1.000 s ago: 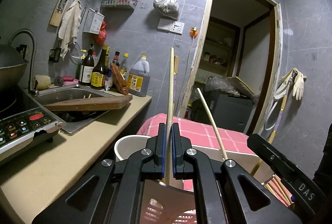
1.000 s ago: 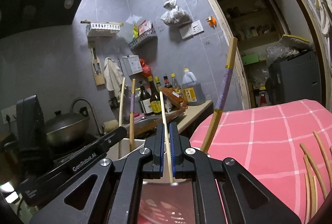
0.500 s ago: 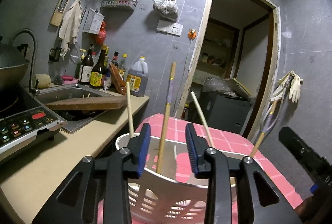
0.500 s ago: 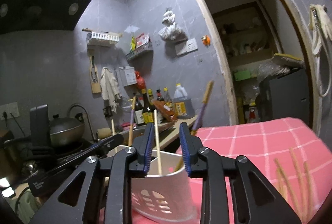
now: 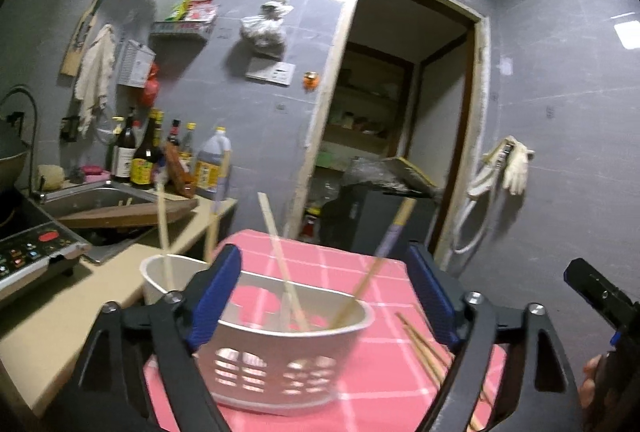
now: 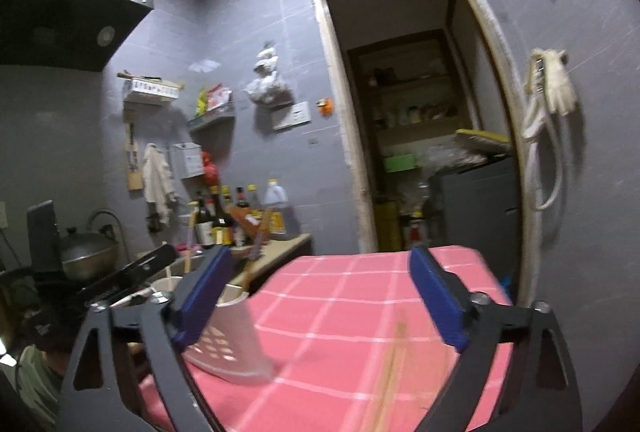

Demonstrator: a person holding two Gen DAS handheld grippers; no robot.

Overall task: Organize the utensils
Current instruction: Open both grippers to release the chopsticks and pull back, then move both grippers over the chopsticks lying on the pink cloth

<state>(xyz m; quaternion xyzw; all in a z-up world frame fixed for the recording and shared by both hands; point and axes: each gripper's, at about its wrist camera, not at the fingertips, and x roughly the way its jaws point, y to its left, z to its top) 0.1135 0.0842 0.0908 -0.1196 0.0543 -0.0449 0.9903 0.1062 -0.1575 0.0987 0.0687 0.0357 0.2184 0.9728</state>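
Observation:
A white slotted utensil basket (image 5: pixel 280 364) stands on the pink checked cloth (image 5: pixel 380 392). Several wooden chopsticks (image 5: pixel 282 268) stand tilted inside it, one with a purple band (image 5: pixel 386 244). More chopsticks (image 5: pixel 424 352) lie loose on the cloth to the basket's right. My left gripper (image 5: pixel 326 300) is wide open and empty, pulled back above the basket. My right gripper (image 6: pixel 322 296) is wide open and empty, right of the basket (image 6: pixel 230 344), above loose chopsticks (image 6: pixel 390 376), which look blurred.
A beige counter (image 5: pixel 60 316) with a sink (image 5: pixel 100 196), an induction hob (image 5: pixel 32 248) and bottles (image 5: pixel 140 152) runs along the left. An open doorway (image 5: pixel 400 136) lies behind the table. The right gripper's body (image 5: pixel 600 296) shows at the right edge.
Both grippers opened and let go of a chopstick each into the basket, then drew back and opened wide. The right gripper swung to the right over the cloth.

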